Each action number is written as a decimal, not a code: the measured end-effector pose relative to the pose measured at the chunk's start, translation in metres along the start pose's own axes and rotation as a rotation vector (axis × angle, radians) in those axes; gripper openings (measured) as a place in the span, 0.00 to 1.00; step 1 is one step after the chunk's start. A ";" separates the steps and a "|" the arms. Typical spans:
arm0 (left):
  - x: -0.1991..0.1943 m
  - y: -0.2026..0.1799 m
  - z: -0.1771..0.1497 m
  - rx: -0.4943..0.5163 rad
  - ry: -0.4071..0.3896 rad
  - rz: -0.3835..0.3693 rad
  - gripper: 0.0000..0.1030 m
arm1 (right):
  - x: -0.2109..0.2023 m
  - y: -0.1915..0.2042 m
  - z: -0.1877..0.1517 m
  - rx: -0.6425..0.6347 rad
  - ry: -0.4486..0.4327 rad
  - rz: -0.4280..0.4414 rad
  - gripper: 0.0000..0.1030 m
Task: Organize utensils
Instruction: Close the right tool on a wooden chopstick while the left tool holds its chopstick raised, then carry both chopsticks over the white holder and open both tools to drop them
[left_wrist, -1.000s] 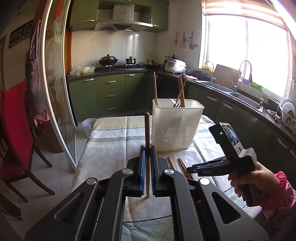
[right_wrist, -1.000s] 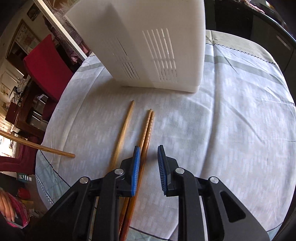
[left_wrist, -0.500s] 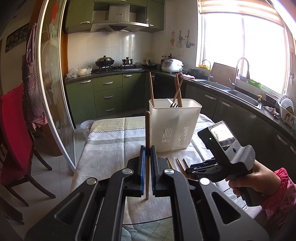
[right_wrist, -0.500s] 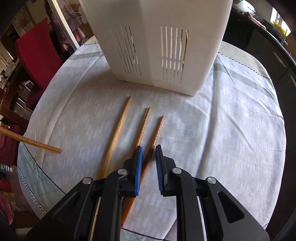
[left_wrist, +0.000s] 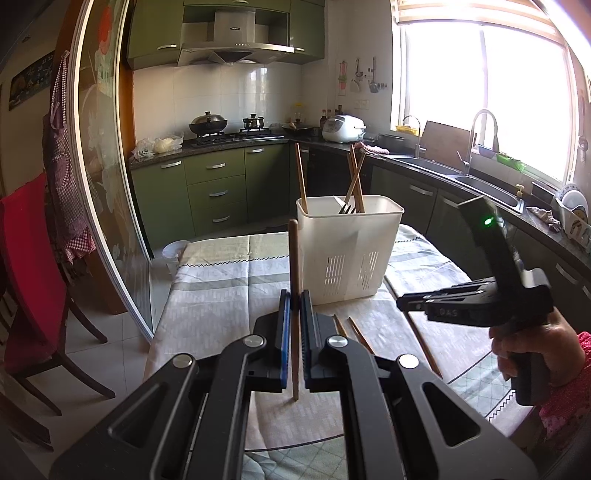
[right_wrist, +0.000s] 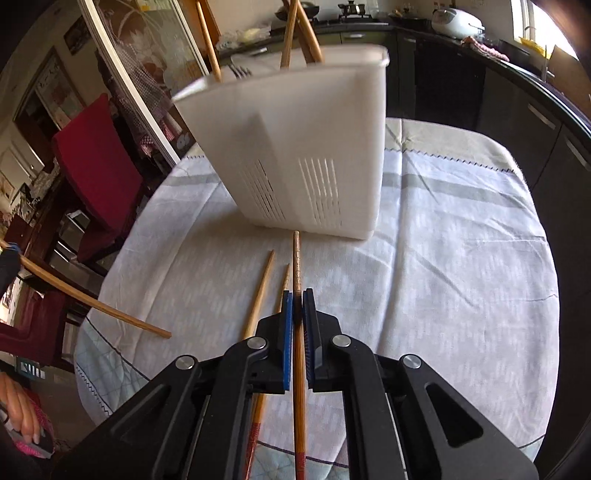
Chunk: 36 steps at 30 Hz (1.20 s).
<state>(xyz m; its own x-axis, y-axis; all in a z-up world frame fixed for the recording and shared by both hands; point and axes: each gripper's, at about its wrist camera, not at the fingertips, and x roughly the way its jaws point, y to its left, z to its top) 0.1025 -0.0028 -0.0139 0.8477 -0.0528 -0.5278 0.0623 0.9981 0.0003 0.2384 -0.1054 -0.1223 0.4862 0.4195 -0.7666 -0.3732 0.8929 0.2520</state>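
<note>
clamped in the right gripper (right_wrist: 297, 295), a chopstick (right_wrist: 296, 258) aimed lengthwise at the white utensil caddy (right_wrist: 295, 147) just ahead on the surface (right_wrist: 443, 258); left gripper (left_wrist: 294, 299) clenched on another, upright.

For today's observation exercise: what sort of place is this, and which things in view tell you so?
A home kitchen, most likely: a gas stove under a range hood, a sink by the window, and green cabinets.
</note>
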 end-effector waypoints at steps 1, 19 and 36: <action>0.000 0.000 0.000 0.002 0.000 0.000 0.05 | -0.014 0.001 -0.001 -0.002 -0.039 0.003 0.06; -0.005 0.000 0.013 -0.016 0.000 -0.025 0.05 | -0.185 0.005 -0.108 -0.089 -0.343 -0.005 0.06; 0.003 -0.012 0.174 -0.043 -0.174 -0.096 0.05 | -0.185 -0.013 -0.113 -0.048 -0.358 0.033 0.06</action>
<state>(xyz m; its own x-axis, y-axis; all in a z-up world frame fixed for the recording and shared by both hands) 0.1960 -0.0203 0.1321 0.9174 -0.1490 -0.3690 0.1278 0.9885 -0.0813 0.0637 -0.2135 -0.0504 0.7161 0.4864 -0.5006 -0.4259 0.8727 0.2388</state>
